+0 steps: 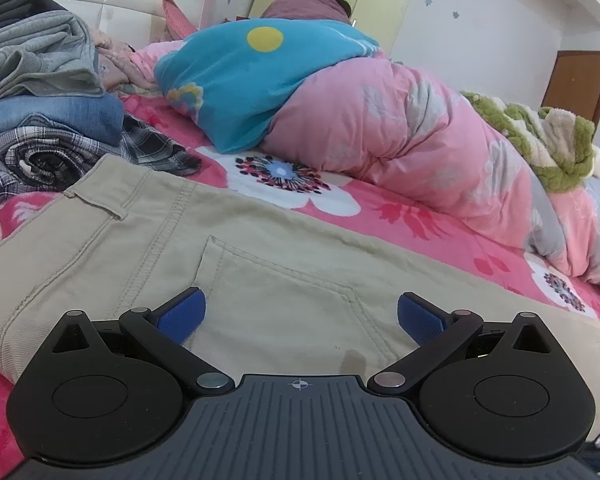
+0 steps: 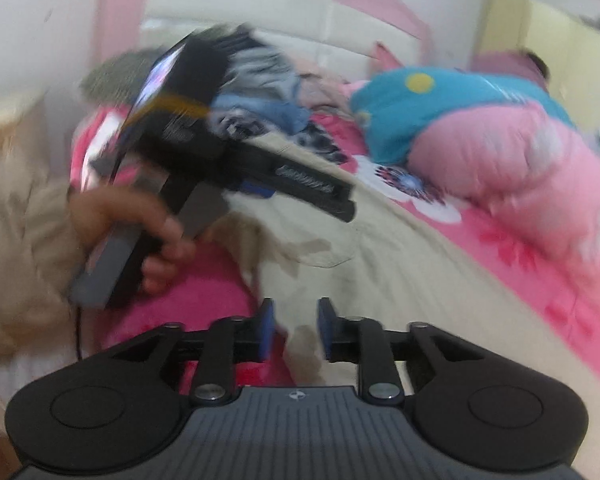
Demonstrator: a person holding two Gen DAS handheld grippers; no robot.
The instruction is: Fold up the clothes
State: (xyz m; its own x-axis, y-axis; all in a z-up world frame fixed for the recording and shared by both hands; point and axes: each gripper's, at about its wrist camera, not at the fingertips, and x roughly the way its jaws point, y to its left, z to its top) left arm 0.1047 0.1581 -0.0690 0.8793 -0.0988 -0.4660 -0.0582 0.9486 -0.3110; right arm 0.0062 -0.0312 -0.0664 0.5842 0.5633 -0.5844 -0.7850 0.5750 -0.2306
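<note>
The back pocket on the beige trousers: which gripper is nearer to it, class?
Left. The left gripper hovers open right over the back pocket; the right gripper sits lower, by the trouser edge.

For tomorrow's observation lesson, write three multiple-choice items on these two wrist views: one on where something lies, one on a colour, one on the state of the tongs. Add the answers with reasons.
1. Where does the pile of clothes sit relative to the beige trousers in the left wrist view?
A. Beyond them, to the left
B. On the floor
C. Under the trousers

2. What colour are the pads of the left tongs?
A. Red
B. Blue
C. Yellow

3. How do the left tongs stand?
A. Shut on the trousers
B. Open, above the back pocket
C. Shut on the pink quilt

Answers:
1 A: the stacked grey, denim and plaid items lie at upper left, past the waistband.
2 B: both pads show blue.
3 B: the pads stand wide apart with cloth visible between them.
</note>
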